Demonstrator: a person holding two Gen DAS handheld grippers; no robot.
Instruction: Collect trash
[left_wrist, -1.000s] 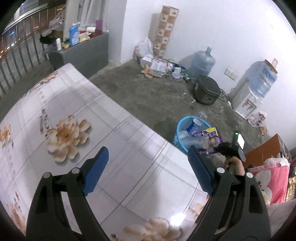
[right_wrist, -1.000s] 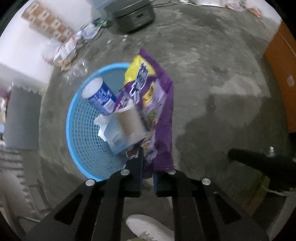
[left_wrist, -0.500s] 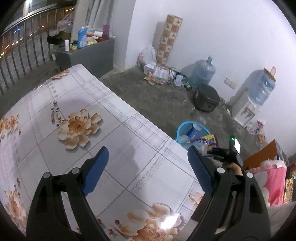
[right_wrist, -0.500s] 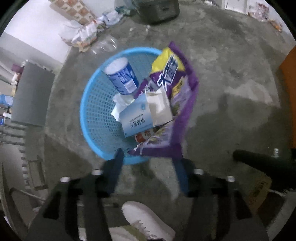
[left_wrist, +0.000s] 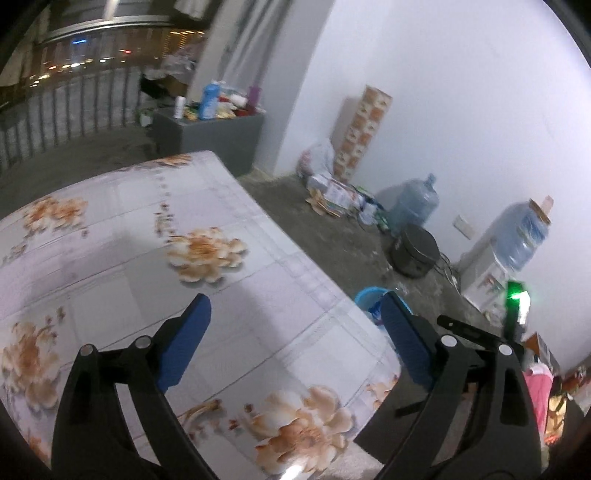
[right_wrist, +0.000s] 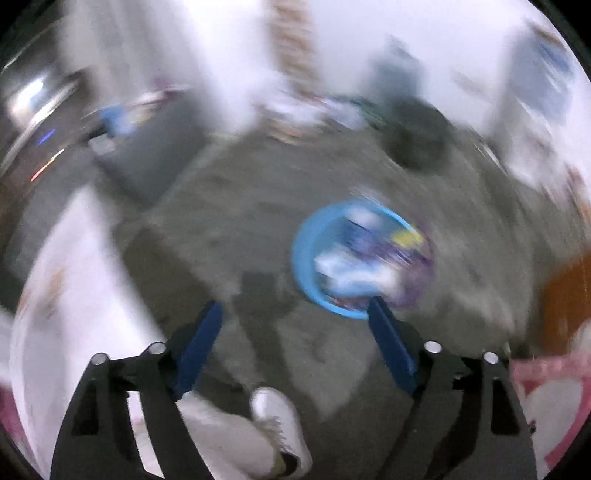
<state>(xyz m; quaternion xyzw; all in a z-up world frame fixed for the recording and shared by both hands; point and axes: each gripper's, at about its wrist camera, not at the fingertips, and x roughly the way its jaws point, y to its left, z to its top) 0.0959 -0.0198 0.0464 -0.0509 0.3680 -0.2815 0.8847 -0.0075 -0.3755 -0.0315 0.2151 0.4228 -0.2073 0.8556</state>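
Trash sits in blue basket (right_wrist: 306, 273) beside table (left_wrist: 110, 236), none visible on table; both grippers, left gripper (left_wrist: 293, 341) and right gripper (right_wrist: 295, 341), jaws apart, empty.

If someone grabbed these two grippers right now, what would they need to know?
Left gripper: open, empty, above the flower-patterned tablecloth.
Right gripper: open, empty, above the concrete floor; its view is blurred.
Round blue plastic basket stands on the floor, holding the purple snack bag and other trash.
Done: neither gripper carries trash.
Left: no trash shows on the visible tablecloth; probably check the rest of the area.
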